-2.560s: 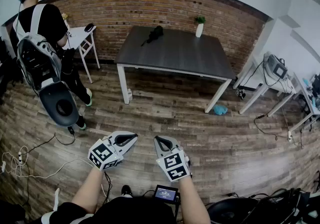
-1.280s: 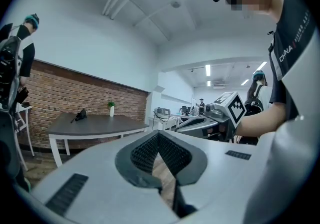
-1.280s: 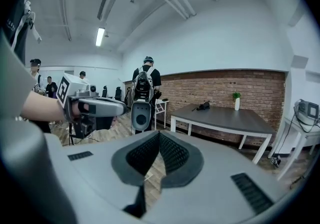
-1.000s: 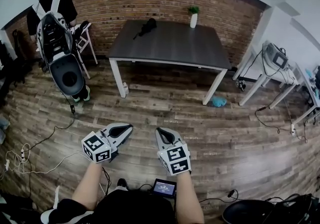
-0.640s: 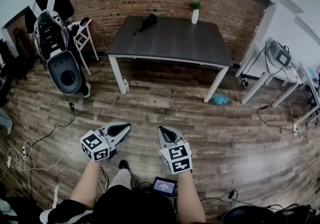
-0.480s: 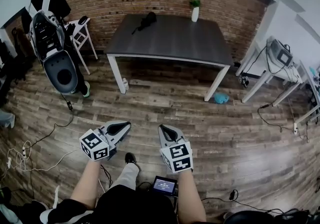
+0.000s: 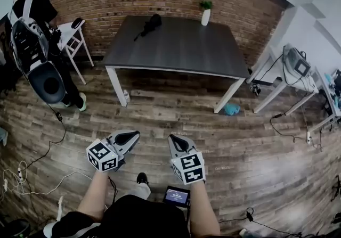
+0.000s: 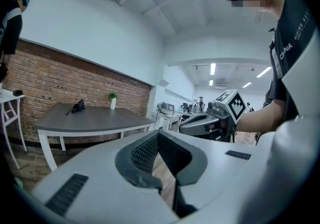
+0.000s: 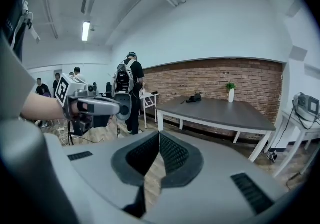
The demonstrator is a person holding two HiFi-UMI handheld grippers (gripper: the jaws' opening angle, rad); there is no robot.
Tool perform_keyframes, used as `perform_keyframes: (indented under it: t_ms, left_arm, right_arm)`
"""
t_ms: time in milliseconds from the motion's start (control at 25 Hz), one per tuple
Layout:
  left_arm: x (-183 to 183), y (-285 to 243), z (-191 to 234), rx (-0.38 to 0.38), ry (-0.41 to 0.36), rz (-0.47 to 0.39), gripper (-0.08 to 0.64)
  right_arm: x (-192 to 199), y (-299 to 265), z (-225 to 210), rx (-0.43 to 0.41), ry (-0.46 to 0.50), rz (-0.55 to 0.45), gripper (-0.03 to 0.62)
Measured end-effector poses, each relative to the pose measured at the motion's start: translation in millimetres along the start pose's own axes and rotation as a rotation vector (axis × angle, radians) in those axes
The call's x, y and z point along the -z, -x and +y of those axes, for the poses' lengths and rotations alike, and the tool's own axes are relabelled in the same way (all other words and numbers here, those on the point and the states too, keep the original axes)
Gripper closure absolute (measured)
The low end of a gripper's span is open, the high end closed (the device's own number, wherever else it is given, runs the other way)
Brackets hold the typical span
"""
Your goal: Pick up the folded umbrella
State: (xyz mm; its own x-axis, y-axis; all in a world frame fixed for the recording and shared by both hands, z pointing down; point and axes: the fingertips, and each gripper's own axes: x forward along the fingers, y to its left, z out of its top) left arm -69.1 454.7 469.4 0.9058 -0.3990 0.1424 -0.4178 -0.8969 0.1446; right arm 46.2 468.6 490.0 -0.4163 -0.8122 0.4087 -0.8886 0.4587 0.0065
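The folded black umbrella [image 7: 148, 23] lies at the far left corner of the dark table [image 7: 181, 50]; it also shows small as the umbrella [image 8: 77, 106] in the left gripper view and the umbrella [image 9: 193, 98] in the right gripper view. My left gripper [image 7: 137, 134] and right gripper [image 7: 171, 138] are held side by side over the wood floor, well short of the table. Both are shut with nothing between the jaws. In its own view the left gripper [image 8: 158, 135] points toward the table; the right gripper [image 9: 159, 136] does the same.
A white vase with a small plant [image 7: 205, 14] stands at the table's far edge. A person with a backpack [image 7: 32, 34] stands at far left beside a white stool [image 7: 74, 34]. White desks [image 7: 298, 80] with equipment sit on the right. Cables [image 7: 32, 167] trail on the floor.
The view has advanced toward the table, which now looks larger and nearer. The person with the backpack has shifted toward the left edge. Both grippers stay shut, side by side.
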Motion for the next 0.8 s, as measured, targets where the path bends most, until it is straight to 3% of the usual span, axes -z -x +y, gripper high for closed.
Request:
perform_keyframes:
  t_ms: [360, 800]
  left_arm:
    - [-12, -14, 97, 0.057, -0.045, 0.058, 0.569]
    - [2, -28, 166, 0.072, 0.009, 0.092, 0.569]
  right_arm:
    - [-42, -90, -24, 0.046, -0.025, 0.026, 0.583]
    - [-56, -163, -36, 0.032, -0.041, 0.063, 0.583]
